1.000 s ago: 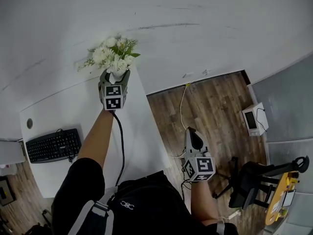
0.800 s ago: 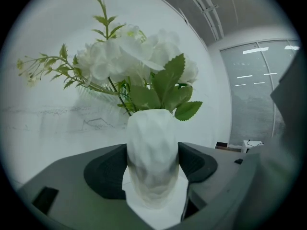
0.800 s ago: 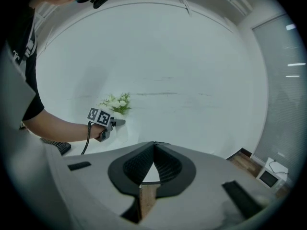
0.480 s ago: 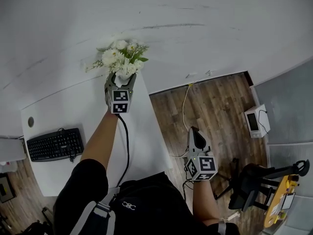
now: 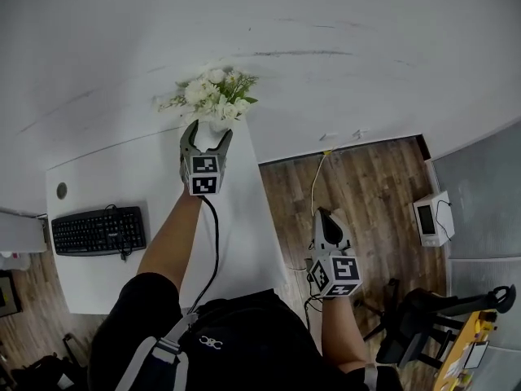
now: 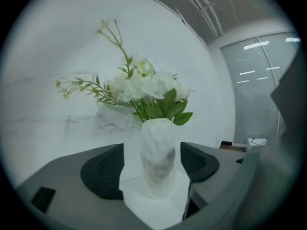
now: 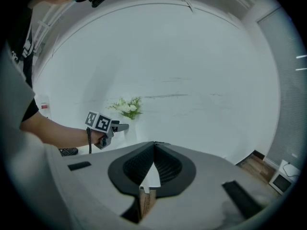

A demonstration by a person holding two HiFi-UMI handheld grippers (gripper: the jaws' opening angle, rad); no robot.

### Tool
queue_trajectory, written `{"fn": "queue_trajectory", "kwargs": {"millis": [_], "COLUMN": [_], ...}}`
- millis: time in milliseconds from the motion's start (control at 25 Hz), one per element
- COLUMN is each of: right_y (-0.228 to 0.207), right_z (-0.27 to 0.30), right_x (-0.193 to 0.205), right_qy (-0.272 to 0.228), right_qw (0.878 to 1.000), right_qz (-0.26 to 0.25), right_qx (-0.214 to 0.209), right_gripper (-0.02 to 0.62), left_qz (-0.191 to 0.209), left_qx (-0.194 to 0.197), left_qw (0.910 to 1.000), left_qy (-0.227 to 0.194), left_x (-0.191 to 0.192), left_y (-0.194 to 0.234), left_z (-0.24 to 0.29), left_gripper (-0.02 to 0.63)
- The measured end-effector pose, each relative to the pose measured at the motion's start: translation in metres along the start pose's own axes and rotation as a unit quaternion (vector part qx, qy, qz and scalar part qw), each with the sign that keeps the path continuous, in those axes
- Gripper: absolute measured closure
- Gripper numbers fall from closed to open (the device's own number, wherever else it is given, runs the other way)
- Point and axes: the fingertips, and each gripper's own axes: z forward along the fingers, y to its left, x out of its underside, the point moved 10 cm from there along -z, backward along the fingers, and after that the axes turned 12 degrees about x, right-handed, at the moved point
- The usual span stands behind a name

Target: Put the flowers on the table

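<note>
A bunch of white flowers (image 5: 213, 94) stands in a white faceted vase (image 5: 213, 134) at the far right corner of the white table (image 5: 106, 177), close to the wall. My left gripper (image 5: 209, 131) straddles the vase, its jaws opening. In the left gripper view the vase (image 6: 158, 159) rests upright on the tabletop, with a gap to each dark pad (image 6: 106, 169), and the flowers (image 6: 144, 86) rise above. My right gripper (image 5: 327, 223) hangs shut and empty over the wooden floor, right of the table. Its view shows the flowers (image 7: 127, 106) and the left gripper (image 7: 120, 127) far off.
A black keyboard (image 5: 99, 230) lies at the table's left, with a round cable hole (image 5: 61, 191) behind it. A yellow cable (image 5: 317, 177) runs over the floor by the wall. A small white appliance (image 5: 431, 217) and a dark chair (image 5: 427, 312) stand at the right.
The left gripper's jaws, closed on the vase before, have spread apart and let go of it. The vase stands on the table. The right gripper has hardly moved.
</note>
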Motion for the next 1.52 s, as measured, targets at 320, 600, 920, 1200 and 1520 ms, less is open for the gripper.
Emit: {"fn": "queue_trajectory", "kwargs": {"millis": [320, 600, 920, 1200, 1520], "right_y": [0.031, 0.061, 0.086, 0.105, 0.114], "right_z": [0.008, 0.015, -0.001, 0.000, -0.004], "right_x": [-0.029, -0.060, -0.093, -0.098, -0.098], "right_qy": [-0.051, -0.108, -0.153, -0.154, -0.152], "right_qw": [0.995, 0.982, 0.966, 0.959, 0.959], "right_qz": [0.013, 0.018, 0.021, 0.018, 0.018], "right_qx": [-0.087, -0.154, -0.206, -0.236, -0.239], "right_gripper": [0.591, 0.591, 0.592, 0.593, 0.594], "left_qz": [-0.002, -0.025, -0.046, -0.046, -0.042], "left_qx": [-0.058, -0.123, -0.177, -0.208, -0.210], "left_qw": [0.9981, 0.9914, 0.9819, 0.9764, 0.9762], "left_qy": [-0.019, -0.039, -0.048, -0.033, -0.035], "left_x": [-0.043, -0.085, -0.104, -0.084, -0.087], "left_y": [-0.018, -0.049, -0.082, -0.093, -0.095], "left_z": [-0.092, -0.186, -0.291, -0.329, -0.331], "left_gripper": [0.604, 0.606, 0.606, 0.606, 0.606]}}
